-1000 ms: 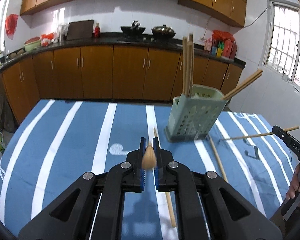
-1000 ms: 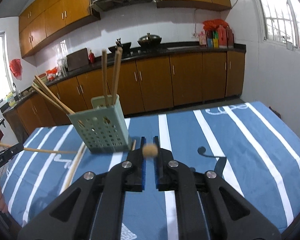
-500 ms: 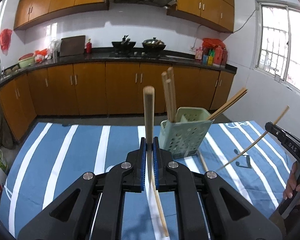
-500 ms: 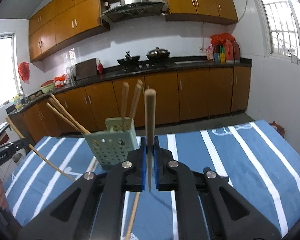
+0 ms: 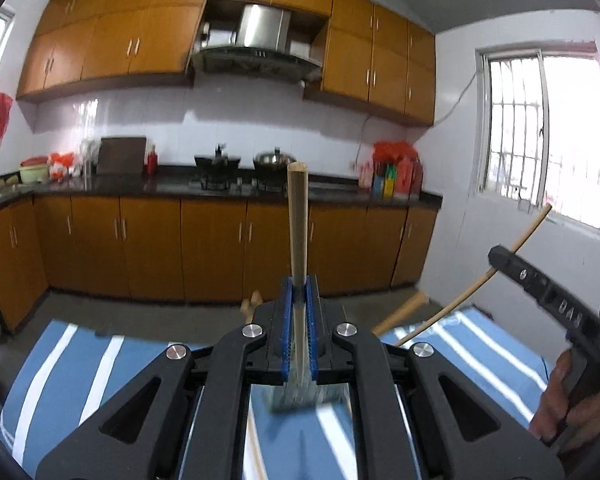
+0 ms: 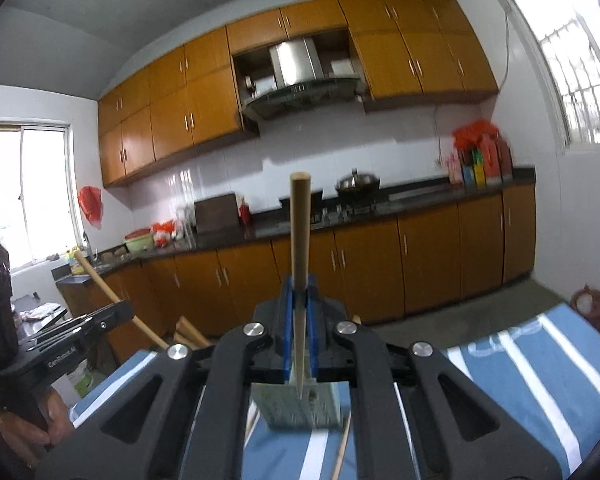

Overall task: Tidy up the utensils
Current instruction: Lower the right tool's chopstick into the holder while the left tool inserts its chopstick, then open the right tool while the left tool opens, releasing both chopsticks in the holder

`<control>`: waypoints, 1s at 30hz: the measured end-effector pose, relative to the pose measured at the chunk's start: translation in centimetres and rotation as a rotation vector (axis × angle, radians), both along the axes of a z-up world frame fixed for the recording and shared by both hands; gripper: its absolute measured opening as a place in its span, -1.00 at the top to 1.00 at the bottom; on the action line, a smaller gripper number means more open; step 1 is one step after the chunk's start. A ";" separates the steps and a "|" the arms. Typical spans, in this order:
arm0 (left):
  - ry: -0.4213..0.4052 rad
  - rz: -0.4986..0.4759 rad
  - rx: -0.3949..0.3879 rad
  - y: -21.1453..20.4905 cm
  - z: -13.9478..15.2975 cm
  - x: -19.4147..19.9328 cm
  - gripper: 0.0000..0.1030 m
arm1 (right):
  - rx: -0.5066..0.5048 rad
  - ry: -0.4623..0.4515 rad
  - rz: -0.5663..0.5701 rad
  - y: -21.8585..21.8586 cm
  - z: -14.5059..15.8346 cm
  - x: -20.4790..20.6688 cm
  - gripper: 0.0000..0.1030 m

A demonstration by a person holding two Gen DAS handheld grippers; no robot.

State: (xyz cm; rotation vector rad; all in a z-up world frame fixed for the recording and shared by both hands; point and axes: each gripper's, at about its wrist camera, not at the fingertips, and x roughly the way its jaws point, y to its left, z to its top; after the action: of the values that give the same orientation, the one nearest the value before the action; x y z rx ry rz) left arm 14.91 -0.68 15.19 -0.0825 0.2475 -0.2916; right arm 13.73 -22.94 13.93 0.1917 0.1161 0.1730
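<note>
Wooden chopstick [image 5: 298, 220] up in my left gripper [image 5: 299, 336], blue pads pinched narrow on its lower part, thick end pointing at the ceiling. Same on the right: right gripper [image 6: 299, 332] clamped tight on its own chopstick [image 6: 300, 236], butt up, thin tip hanging just over the green holder [image 6: 298, 410]. Both sticks are upright and clear of the striped cloth [image 6: 540, 360].

Holder sits low, right under each pair of jaws, mostly hidden by the gripper bodies; in the left view I only get a blurred patch of it [image 5: 296, 398]. Sticks already in it lean out, ends poking up beside my left gripper [image 5: 404, 310]. A loose one lies on the cloth by the holder [image 6: 342, 452].

My read: this is the carry-and-drop step. To do it well I want one stick in at a time, so the two grippers don't crowd the same opening. Keep each stick near vertical, tip first, and centre the tip over an open cell, not the rim. The leaning sticks are the hazard; a nudge could tip the light holder. Lower until the tip is well inside, then ease the pads apart. Releasing high invites a bounce out. Which cell is free I can't tell from here.
</note>
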 end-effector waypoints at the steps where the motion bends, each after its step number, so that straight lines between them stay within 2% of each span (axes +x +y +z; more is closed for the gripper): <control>1: -0.007 0.006 -0.016 -0.2 0.3 0.6 0.87 | -0.002 -0.016 0.000 0.3 0.2 0.5 0.85; 7: -0.016 0.065 -0.049 -0.8 -0.2 4.0 0.87 | -0.032 -0.030 -0.017 1.4 -0.1 4.2 0.85; 13: 0.000 0.070 -0.050 -1.2 -2.4 5.6 0.87 | -0.023 0.061 -0.019 1.6 -2.2 8.2 0.85; 22: 0.041 0.074 -0.038 -1.6 -4.0 6.7 0.87 | -0.043 0.118 -0.018 2.4 -3.8 9.7 0.84; 24: 0.061 0.067 -0.049 -1.6 -4.0 6.9 0.86 | -0.035 0.131 -0.013 2.3 -3.9 9.6 0.79; 25: 0.061 0.064 -0.052 -1.6 -3.9 7.0 0.85 | -0.033 0.130 -0.012 2.3 -3.9 9.6 0.68; 26: 0.057 0.062 -0.051 -1.6 -3.7 6.8 0.82 | -0.035 0.127 -0.014 2.2 -3.9 9.4 0.58; 27: 0.054 0.063 -0.050 -1.6 -3.6 6.7 0.78 | -0.036 0.121 -0.016 2.2 -3.8 9.2 0.55; 29: 0.040 0.071 -0.053 -1.4 -3.2 6.2 0.37 | -0.036 0.115 -0.015 2.0 -3.7 8.9 0.55; 30: 0.035 0.073 -0.056 -1.2 -3.1 6.1 0.33 | -0.036 0.112 -0.015 1.9 -3.6 8.7 0.55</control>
State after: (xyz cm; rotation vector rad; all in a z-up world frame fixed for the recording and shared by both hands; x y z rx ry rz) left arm 21.01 -1.88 12.09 -0.1520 0.2701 -0.2251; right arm 22.46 -21.02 10.32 0.1665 0.2295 0.1454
